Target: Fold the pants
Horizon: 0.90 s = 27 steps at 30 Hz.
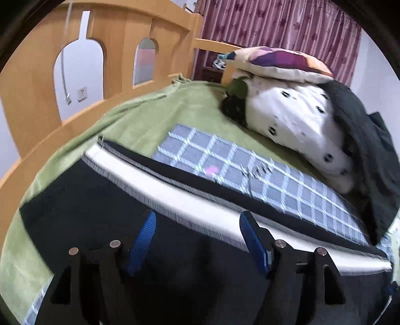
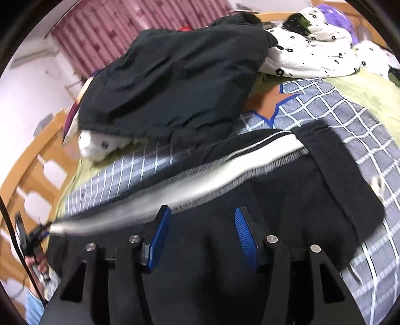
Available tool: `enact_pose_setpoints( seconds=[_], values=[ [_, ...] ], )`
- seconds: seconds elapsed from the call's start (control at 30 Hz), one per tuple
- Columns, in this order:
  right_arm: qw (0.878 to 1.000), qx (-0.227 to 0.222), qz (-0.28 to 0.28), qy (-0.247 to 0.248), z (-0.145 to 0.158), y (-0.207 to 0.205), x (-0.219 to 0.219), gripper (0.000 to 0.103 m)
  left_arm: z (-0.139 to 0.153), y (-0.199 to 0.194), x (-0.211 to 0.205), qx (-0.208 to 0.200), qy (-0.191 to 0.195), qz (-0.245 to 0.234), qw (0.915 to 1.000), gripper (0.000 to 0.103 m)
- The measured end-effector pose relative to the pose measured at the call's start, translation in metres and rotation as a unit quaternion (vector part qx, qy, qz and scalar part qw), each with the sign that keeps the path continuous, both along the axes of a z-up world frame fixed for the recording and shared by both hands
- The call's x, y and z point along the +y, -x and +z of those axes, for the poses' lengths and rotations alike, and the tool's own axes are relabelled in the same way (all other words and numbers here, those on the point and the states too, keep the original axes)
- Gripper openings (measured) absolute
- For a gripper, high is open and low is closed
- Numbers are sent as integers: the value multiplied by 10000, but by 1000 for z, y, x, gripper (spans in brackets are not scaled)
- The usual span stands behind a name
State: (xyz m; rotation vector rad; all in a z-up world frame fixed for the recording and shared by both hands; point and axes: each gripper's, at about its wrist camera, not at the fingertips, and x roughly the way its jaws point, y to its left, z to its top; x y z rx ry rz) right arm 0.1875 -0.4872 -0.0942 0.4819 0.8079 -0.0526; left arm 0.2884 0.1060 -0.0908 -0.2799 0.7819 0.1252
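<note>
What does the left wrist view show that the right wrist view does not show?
Only the left wrist view shows the wall socket and the arched wooden bed rail. Only the right wrist view shows the orange patch on the checked sheet, and the other gripper at its lower left. Both show the black pants with a white stripe, the checked sheet, the green blanket, the dark jacket and the curtain.
</note>
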Motion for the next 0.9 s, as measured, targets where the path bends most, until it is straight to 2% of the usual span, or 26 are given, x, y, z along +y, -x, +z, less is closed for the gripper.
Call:
enact_pose_setpoints(
  seconds=[0.1,0.27,0.37,0.47,0.57,0.63,0.67,0.73,0.9],
  values=[
    [9993,141,198,281,0,34,16,54,-10,36,-5,210,157,-128,9996,68],
    [9988,215,288,330,-12,83,24,54,-43,103,1,483,694,-14,9964,68],
    [9979,402,192,479,-23,102,27,54,-66,131,12,762,762,79,9941,68],
    [9983,525,95,224,-35,113,25,54,-71,148,24,564,836,1,9949,68],
    [9980,620,47,55,-46,114,24,54,-72,148,31,587,917,-111,9940,68],
    [9985,540,46,-98,-50,111,24,54,-74,146,40,484,1259,-72,9908,77],
    [9987,476,40,-183,-50,110,23,54,-75,142,43,390,1508,-43,9878,79],
    [9985,408,-16,-376,-52,103,19,54,-78,135,50,343,1749,71,9840,80],
    [9965,452,-130,-697,-65,79,7,54,-80,100,51,398,1794,323,9824,80]
  ],
)
